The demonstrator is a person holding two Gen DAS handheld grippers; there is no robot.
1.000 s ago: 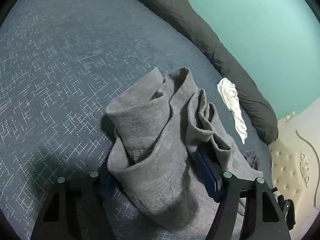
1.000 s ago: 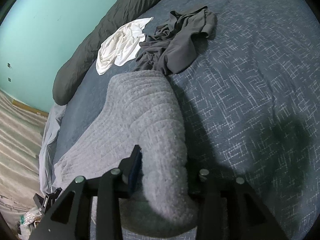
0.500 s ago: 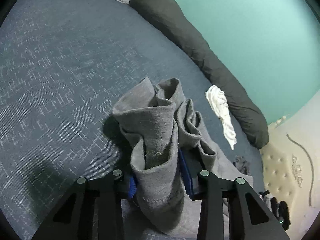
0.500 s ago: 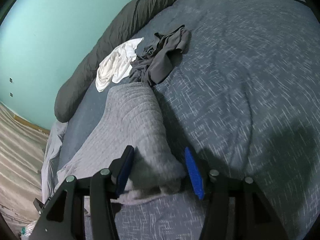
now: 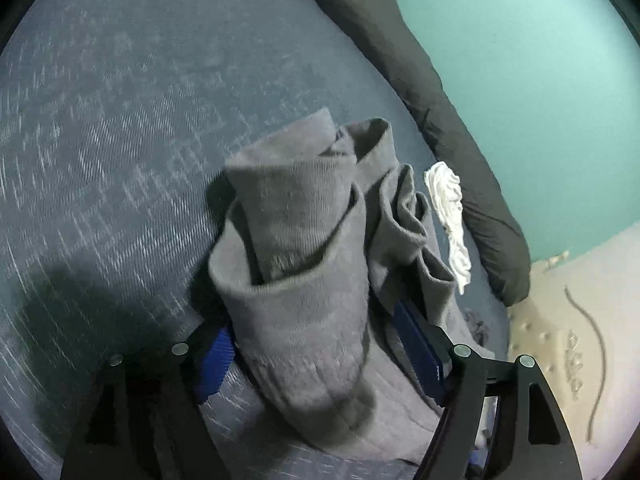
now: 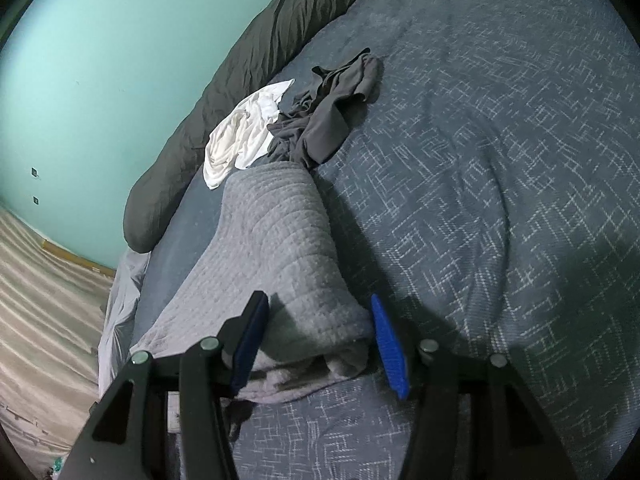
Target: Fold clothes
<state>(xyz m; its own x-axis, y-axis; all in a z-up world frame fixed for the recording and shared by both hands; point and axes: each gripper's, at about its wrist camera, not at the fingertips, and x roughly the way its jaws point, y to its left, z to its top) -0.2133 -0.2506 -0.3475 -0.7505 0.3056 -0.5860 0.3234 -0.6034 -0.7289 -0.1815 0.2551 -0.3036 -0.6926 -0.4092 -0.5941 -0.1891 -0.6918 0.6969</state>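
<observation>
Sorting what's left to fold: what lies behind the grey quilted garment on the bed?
Behind the grey quilted garment lie a crumpled white cloth and a dark grey crumpled garment, both on the blue patterned bedspread. Their near edges are hidden by the grey fold.

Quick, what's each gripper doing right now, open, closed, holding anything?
Left gripper: opening, grey knit garment between its fingers, not pinched.
Right gripper: open, the garment's folded edge between its fingers.
</observation>
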